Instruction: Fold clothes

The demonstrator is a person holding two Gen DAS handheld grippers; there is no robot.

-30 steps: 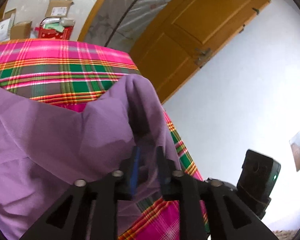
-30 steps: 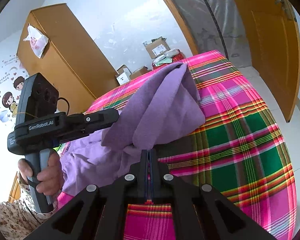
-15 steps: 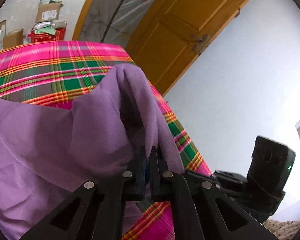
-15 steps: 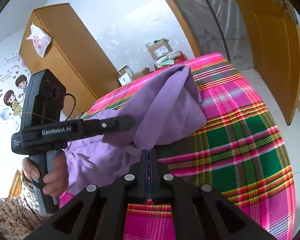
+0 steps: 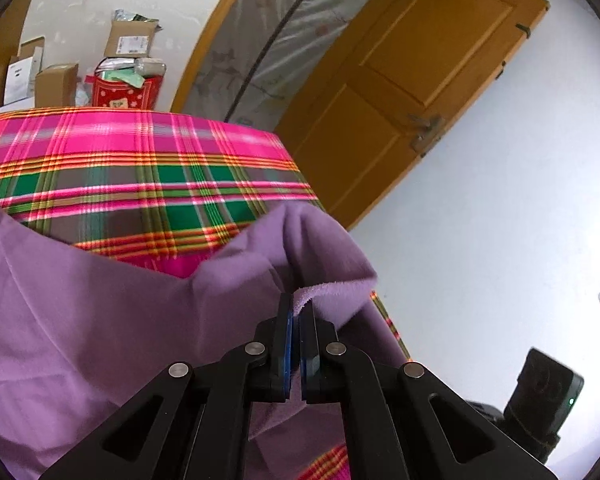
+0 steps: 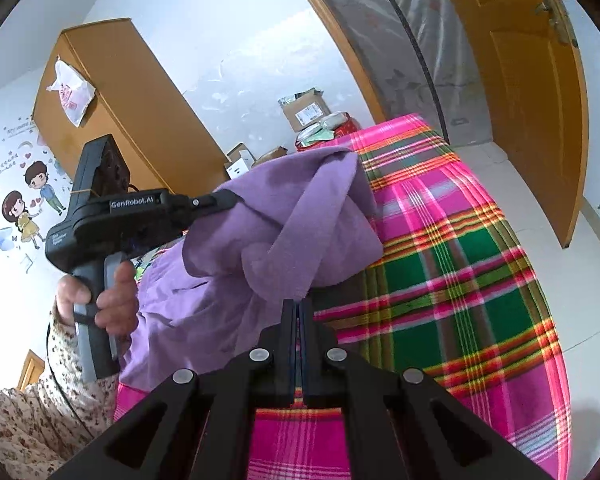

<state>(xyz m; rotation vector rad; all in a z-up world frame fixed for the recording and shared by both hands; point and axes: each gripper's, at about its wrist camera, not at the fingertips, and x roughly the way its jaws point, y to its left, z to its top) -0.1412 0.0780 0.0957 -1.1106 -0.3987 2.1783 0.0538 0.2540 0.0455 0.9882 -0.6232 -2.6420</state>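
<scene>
Your left gripper (image 5: pixel 296 312) has just closed on a fold of the purple garment (image 5: pixel 100 320), which drapes over the plaid bedspread (image 5: pixel 140 168). Your right gripper (image 6: pixel 298 308) is also clamped on its edge, so both ends are held, ready for folding.

Left claw (image 5: pixel 299 312) clamped tight, right claw (image 6: pixel 299 308) clamped tight, both angled downward

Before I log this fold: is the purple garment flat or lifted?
Lifted and bunched: the purple garment hangs in folds between both closed grippers, above the plaid bedspread.
</scene>
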